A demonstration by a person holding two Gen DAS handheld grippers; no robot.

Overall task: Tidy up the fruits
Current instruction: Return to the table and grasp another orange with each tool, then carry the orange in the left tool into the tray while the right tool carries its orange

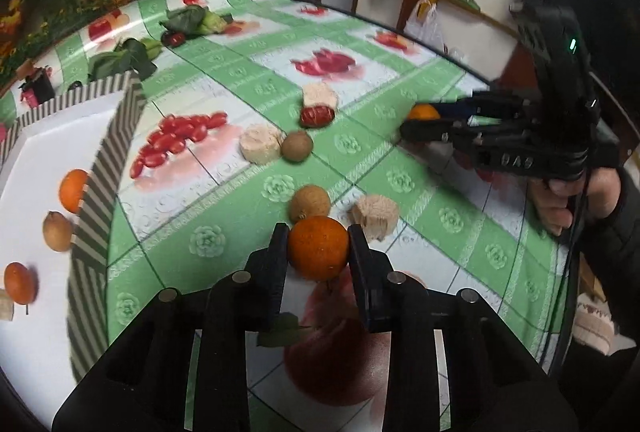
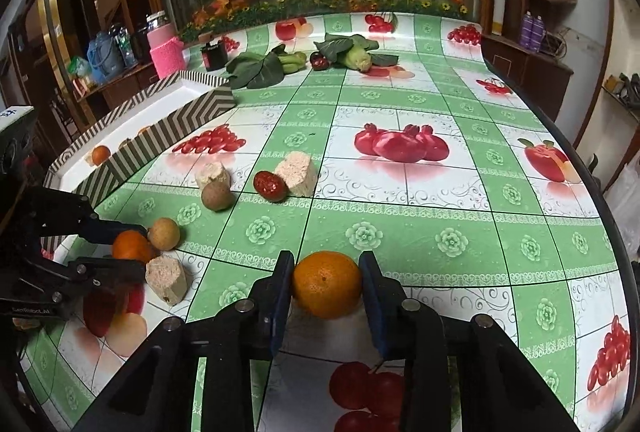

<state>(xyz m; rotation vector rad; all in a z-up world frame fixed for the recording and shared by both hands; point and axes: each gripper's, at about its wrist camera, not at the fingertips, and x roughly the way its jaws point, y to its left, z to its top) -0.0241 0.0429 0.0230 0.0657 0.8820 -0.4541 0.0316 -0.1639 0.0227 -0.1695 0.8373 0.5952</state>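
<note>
Orange mandarin (image 1: 318, 247) clamped in left gripper (image 1: 319, 246), just beside striped tray (image 1: 96, 200). Right gripper (image 2: 326, 282) grips second mandarin (image 2: 327, 284), well apart from tray

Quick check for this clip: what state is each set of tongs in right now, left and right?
Left tongs: shut on an orange, both fingers touching it.
Right tongs: around another orange; contact appears made, but a firm grip cannot be told.

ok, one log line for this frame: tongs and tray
left tongs: shut on orange | right tongs: shut on second orange | striped tray: holds some fruit
</note>
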